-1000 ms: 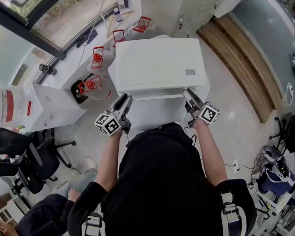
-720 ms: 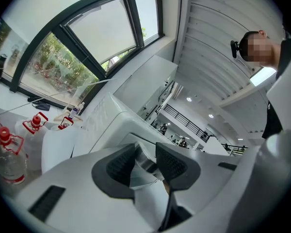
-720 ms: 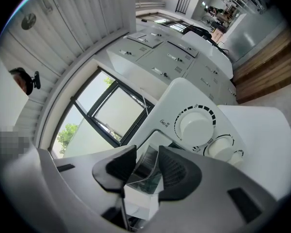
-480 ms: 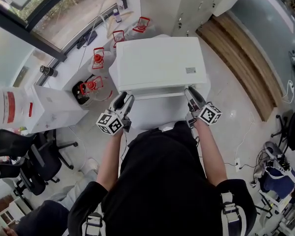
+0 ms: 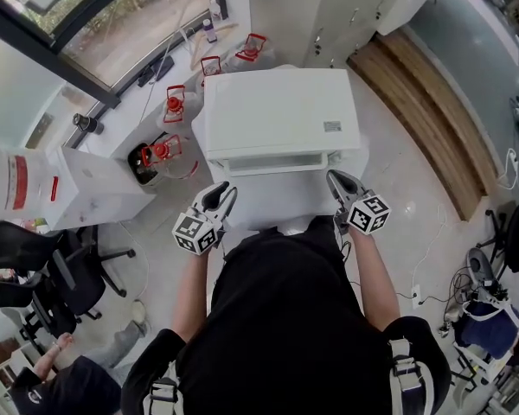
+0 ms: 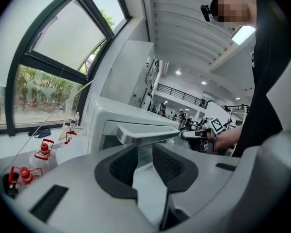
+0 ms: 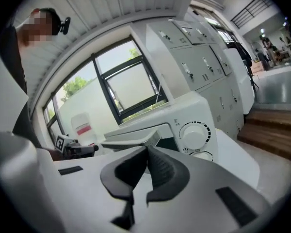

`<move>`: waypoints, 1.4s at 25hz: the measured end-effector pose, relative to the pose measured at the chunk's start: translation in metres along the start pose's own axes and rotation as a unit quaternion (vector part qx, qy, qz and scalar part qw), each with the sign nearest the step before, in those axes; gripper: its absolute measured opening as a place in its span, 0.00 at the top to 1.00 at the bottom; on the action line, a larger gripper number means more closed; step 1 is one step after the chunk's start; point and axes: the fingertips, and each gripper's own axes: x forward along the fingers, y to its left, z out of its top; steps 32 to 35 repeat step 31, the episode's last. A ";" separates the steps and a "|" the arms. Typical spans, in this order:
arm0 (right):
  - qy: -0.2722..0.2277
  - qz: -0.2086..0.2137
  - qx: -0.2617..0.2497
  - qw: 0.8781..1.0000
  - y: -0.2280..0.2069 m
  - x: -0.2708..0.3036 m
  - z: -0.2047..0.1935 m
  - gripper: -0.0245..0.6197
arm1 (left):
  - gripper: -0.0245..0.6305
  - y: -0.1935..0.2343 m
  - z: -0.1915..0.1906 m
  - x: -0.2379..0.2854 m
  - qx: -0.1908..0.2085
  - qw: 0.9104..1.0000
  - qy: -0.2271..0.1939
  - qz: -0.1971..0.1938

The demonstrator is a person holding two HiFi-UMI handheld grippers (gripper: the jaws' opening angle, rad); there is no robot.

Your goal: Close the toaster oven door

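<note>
One white toaster oven sits on a white table directly in front of the person, its front facing them. In both gripper views its door stands upright against the front, with the handle running along its top edge beside the control knob. The closing therefore looks done, or very nearly so, though a thin remaining gap cannot be ruled out. At most a final check or press is left. The left gripper hovers just short of the door's left end. Its jaws are apart with nothing between them, and they have just been closing. The right gripper hovers off the door's right end, its jaws brought fully together on nothing. A second ago both grippers reached up to the handle line. Now both have drawn back toward the person and rolled at the wrist, leaving bare table between them and the oven. To the left of the table stand red-capped water jugs below a window.
</note>
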 end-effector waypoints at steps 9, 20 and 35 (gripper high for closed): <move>0.087 0.041 -0.141 0.985 0.032 0.011 -0.031 0.94 | 0.91 -0.011 -0.010 -0.001 0.012 1.000 0.017 0.005; 0.103 0.046 -0.161 0.980 0.045 0.006 -0.041 0.94 | 0.91 -0.021 -0.007 0.004 0.023 0.999 0.022 -0.012; 0.105 0.039 -0.159 0.981 0.039 -0.005 -0.046 0.94 | 0.91 -0.033 -0.004 0.017 0.034 0.999 0.024 -0.027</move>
